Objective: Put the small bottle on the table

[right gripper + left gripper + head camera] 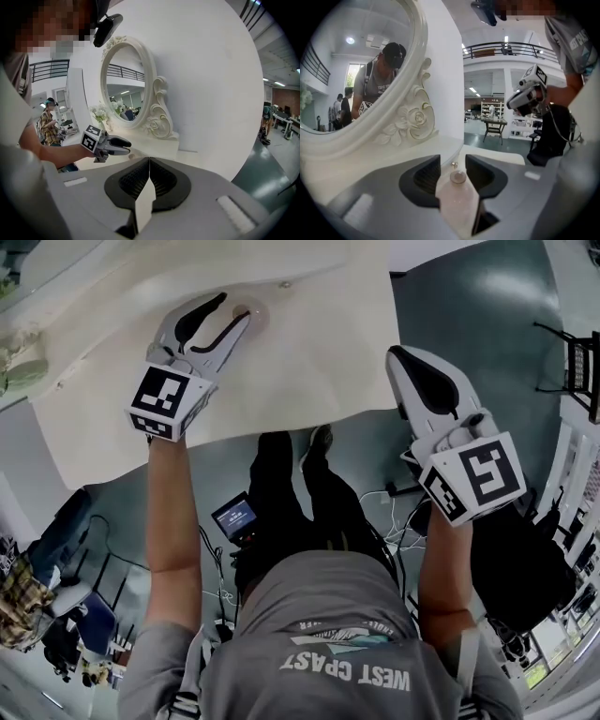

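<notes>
The small pale pink bottle (pixel 253 313) with a round cap stands upright on the white table (pixel 309 352), at the tips of my left gripper (pixel 231 309). In the left gripper view the bottle (pixel 457 199) shows between the spread jaws of that gripper (pixel 453 169), low in the gap. The dark pads (pixel 425 174) do not press on it, so the gripper is open. My right gripper (pixel 397 354) hovers off the table's near right edge, above the floor. Its jaws (pixel 149 161) meet, shut on nothing.
An ornate white oval mirror (pixel 410 119) stands against the wall at the back of the table, also in the right gripper view as the mirror (pixel 126 84). A small metal knob (pixel 453 164) lies beyond the bottle. Cables and a small screen (pixel 234 517) lie on the floor.
</notes>
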Demonstrator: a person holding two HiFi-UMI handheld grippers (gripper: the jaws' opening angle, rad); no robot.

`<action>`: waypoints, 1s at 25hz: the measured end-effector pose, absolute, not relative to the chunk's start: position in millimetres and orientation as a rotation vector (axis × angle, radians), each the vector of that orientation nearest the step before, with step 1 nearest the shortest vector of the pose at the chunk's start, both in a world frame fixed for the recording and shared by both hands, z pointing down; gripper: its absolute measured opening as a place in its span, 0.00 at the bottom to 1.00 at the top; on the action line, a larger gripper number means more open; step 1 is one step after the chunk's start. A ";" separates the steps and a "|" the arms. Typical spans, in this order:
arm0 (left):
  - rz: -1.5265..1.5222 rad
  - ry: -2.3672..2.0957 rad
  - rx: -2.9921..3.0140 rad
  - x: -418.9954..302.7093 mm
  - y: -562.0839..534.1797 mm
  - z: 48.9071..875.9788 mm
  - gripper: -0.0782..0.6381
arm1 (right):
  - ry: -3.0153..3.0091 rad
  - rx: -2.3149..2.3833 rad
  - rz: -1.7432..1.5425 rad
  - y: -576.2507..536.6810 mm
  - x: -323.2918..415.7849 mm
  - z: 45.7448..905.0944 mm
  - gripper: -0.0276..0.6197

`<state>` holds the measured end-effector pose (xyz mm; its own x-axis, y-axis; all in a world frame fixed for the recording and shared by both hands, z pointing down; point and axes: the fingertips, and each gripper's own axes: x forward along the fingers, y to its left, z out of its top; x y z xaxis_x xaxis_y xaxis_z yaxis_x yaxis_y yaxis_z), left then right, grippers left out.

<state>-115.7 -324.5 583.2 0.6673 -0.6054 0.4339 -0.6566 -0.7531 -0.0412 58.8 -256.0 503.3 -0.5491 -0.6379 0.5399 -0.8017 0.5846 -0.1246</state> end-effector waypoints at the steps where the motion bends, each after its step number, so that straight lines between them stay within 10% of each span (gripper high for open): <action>1: 0.644 -1.074 2.750 -120.9 -322.4 576.9 0.34 | -2.378 1.155 0.494 -253.7 59.0 498.4 0.05; 13: 0.469 -1.286 2.808 -160.7 -255.3 447.2 0.11 | -2.446 1.152 0.357 -213.9 53.6 427.9 0.05; 25: 0.315 -1.266 2.970 -130.8 -158.2 324.4 0.11 | -2.556 1.101 0.204 -150.7 55.2 348.3 0.05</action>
